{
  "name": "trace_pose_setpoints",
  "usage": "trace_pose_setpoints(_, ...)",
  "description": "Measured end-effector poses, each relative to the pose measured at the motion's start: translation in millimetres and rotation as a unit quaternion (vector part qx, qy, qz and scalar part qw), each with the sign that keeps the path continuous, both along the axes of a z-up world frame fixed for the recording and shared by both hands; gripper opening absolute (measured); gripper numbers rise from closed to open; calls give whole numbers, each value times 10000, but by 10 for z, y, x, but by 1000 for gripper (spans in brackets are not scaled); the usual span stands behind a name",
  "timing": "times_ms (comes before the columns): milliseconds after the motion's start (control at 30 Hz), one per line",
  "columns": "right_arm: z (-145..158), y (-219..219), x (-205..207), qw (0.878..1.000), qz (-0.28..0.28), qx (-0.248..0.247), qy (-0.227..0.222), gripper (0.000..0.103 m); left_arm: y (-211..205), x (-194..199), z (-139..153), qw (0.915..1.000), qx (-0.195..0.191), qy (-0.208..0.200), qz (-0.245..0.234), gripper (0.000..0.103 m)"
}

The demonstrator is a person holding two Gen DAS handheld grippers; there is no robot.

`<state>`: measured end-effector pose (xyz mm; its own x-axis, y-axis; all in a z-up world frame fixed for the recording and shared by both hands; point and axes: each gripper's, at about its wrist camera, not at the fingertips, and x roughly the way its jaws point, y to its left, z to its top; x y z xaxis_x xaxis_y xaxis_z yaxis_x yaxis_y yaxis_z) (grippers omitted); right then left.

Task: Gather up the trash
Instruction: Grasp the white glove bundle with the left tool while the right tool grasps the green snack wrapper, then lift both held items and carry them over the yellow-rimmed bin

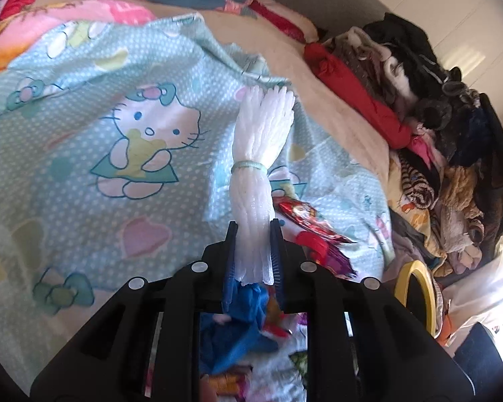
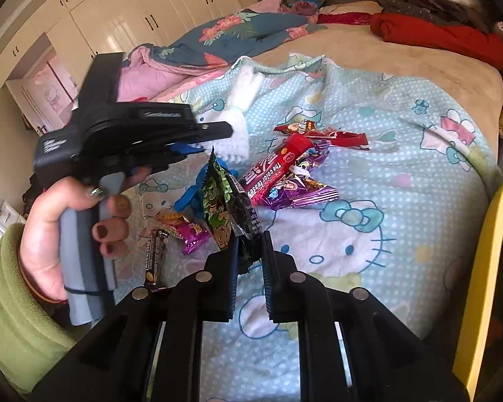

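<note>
- Left wrist view: the left tool [image 1: 253, 251] is clamped on a white foam net sleeve [image 1: 256, 181], its jaws pressed flat against the sleeve's lower end.
- The sleeve stands straight out ahead of the jaws, long axis in line with the fingers, a pale green band [image 1: 249, 165] cinching its middle.
- Under it lies the Hello Kitty sheet [image 1: 124, 127] on the bed, and just right of the tool a red wrapper [image 1: 305, 217] still lies on the fabric.
- At the right edge a yellow rim [image 1: 417, 288] shows, by my reading the trash container; it sits to the right of and nearer than the held sleeve, so the carry should swing right.
- A clothes pile [image 1: 436, 127] runs along the far right of the bed.
- Right wrist view: the right tool [image 2: 249, 251] is shut on a green-and-black snack packet [image 2: 228, 207], pinched at its lower corner, the packet standing up and leaning left.
- The print on that packet is too small to read.
- Ahead on the sheet a red stick pack [image 2: 278, 167] reads "The color feast", long axis slanting up to the right, resting on a purple wrapper [image 2: 305, 191].
- A dark bar wrapper [image 2: 156, 254] and a pink wrapper [image 2: 189, 231] lie left of the jaws.
- The person's left hand [image 2: 84, 227], in a green sleeve [image 2: 13, 301], grips the other handle at left.
- The yellow rim [image 2: 479, 268] is on the right here too, nearer this tool.
</note>
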<state>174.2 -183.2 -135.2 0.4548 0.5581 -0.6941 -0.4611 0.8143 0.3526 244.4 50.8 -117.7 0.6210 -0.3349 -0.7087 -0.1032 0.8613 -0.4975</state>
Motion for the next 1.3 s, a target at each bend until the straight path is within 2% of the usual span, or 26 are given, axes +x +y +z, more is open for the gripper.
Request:
trace_pose_setpoints(400, 83, -83, -135, 9999, -12, 38, -159, 13, -9, -444, 356, 9985, 66, -527, 116, 13)
trace_pose_setpoints(1300, 432, -474, -277, 9971, -418, 278, -572, 12, -351, -838, 723, 9938, 500, -942, -327, 13)
